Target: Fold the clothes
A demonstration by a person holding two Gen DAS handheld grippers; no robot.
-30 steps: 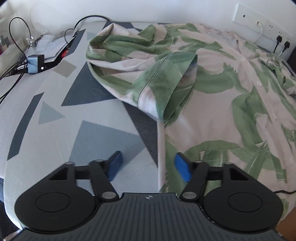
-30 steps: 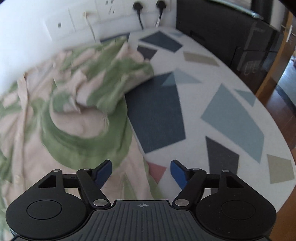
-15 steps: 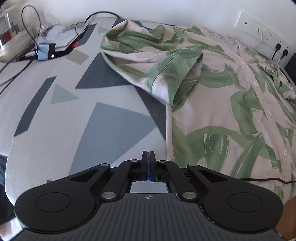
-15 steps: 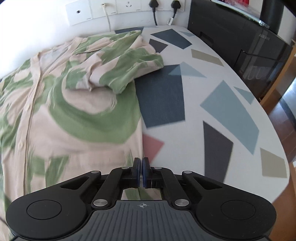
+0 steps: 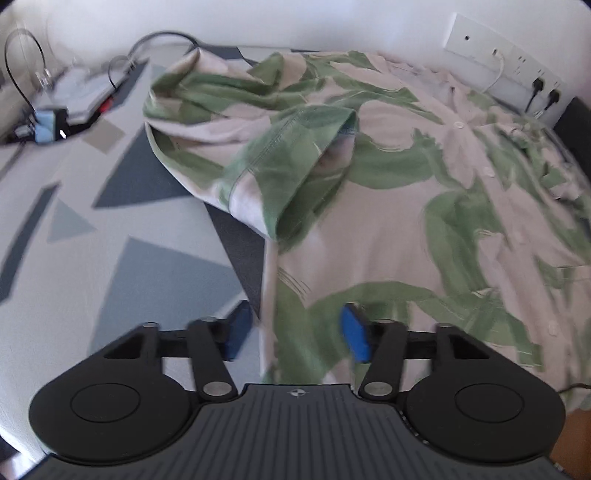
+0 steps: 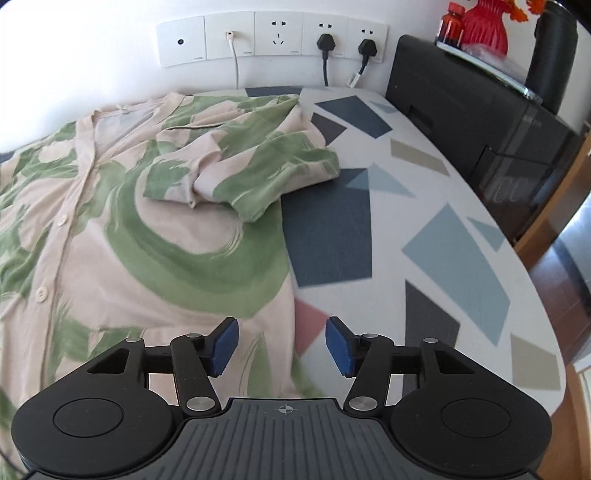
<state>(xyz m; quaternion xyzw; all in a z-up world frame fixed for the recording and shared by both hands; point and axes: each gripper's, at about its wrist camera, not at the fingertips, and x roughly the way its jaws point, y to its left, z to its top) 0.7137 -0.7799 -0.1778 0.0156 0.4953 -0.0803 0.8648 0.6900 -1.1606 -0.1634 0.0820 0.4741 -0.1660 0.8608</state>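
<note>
The left hand-held gripper [image 5: 297, 334] has its jaws parted and opening; the side edge of the shirt [image 5: 406, 206] runs through the gap between the blue pads [image 5: 355, 336], but neither pad presses on the cloth. The right hand-held gripper [image 6: 281, 345] is likewise spread and opening, with the shirt's opposite side edge lying below the gap and nothing gripped.

The shirt, pale pink with green brush-stroke leaves, lies spread flat on the tabletop [image 5: 110, 236], which wears a white cloth printed with blue, grey and pink shapes. Its buttoned front faces up.

The left view alone shows the shirt's one sleeve [image 5: 280, 166] folded in over the body, cuff hanging open toward the camera, and beyond the shirt, at the far corner of the tabletop, a small blue box [image 5: 46, 123] among black cables [image 5: 22, 66] and papers. This view is smeared with blur.

The right view alone shows the other sleeve [image 6: 258, 173] doubled over onto the shirt's chest, the collar [image 6: 125, 110] toward the wall, and the button placket [image 6: 55, 236]. Behind the shirt runs a row of wall sockets [image 6: 271, 38] with two black plugs and a white cable. To the far side of the shirt stands a black cabinet [image 6: 480, 118] carrying a red object [image 6: 484, 22].
</note>
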